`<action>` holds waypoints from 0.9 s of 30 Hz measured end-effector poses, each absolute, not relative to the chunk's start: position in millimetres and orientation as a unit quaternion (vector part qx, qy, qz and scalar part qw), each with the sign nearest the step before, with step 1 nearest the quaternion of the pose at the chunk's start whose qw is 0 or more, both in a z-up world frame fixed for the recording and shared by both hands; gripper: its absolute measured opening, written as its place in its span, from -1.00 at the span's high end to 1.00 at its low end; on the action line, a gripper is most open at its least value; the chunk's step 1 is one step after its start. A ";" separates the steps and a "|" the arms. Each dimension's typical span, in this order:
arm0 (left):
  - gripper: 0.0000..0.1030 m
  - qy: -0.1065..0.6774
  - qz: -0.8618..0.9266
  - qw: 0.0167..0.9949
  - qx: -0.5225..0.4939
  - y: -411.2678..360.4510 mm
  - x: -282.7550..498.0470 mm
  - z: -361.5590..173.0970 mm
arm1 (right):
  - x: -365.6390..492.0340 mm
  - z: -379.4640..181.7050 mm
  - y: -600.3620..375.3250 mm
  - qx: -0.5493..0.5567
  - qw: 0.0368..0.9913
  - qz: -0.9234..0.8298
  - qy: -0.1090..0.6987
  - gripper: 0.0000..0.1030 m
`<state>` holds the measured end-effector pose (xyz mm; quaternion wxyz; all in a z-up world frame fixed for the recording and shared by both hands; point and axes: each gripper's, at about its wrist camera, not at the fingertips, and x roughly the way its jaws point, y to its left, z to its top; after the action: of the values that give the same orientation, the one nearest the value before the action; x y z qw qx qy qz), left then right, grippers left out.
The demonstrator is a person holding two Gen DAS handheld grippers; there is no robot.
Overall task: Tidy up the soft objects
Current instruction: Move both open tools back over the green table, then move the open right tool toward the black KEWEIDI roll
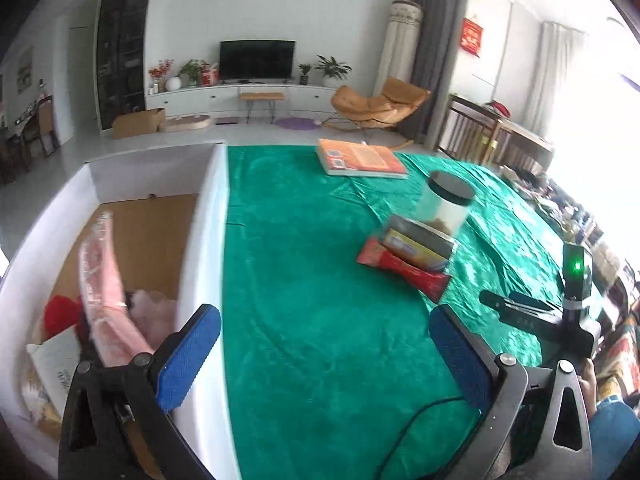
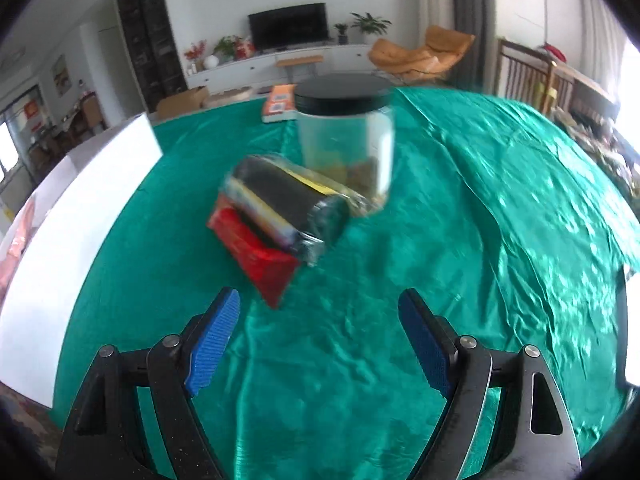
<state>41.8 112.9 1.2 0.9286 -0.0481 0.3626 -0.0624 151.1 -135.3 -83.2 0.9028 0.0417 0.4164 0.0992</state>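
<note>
A white-walled cardboard box [image 1: 204, 216] stands at the table's left edge; inside lie a pink soft item in clear wrap [image 1: 106, 292], a red soft thing [image 1: 60, 312] and a paper booklet [image 1: 56, 364]. My left gripper [image 1: 324, 352] is open and empty, its left finger over the box wall. My right gripper [image 2: 320, 340] is open and empty above the green cloth [image 2: 460, 240], just short of a red packet [image 2: 256, 256] and a dark foil-wrapped pack [image 2: 280, 200] leaning on it. These packs [image 1: 404, 256] also show in the left wrist view.
A clear jar with a black lid [image 2: 344, 128] stands behind the packs. An orange book [image 1: 360, 158] lies at the far side of the table. The right gripper's body [image 1: 552, 312] shows at the right of the left wrist view.
</note>
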 end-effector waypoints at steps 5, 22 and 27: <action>-1.00 0.412 -0.093 0.906 0.003 49.2 84.9 -42.5 | 147.3 -99.1 -193.3 0.090 0.905 0.027 0.415 -0.63; -1.00 0.458 -0.021 0.888 0.008 67.2 157.2 -128.4 | 146.7 -123.8 -186.9 0.005 0.905 0.007 0.425 -0.66; -1.00 0.458 -0.021 0.889 0.007 67.1 156.2 -128.7 | 146.3 -123.7 -188.1 0.006 0.905 0.007 0.425 -0.67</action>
<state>156.2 67.1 -128.7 0.8888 0.0070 0.4578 -0.0209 146.3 -188.1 -123.7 0.9052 0.0063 0.4249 0.0074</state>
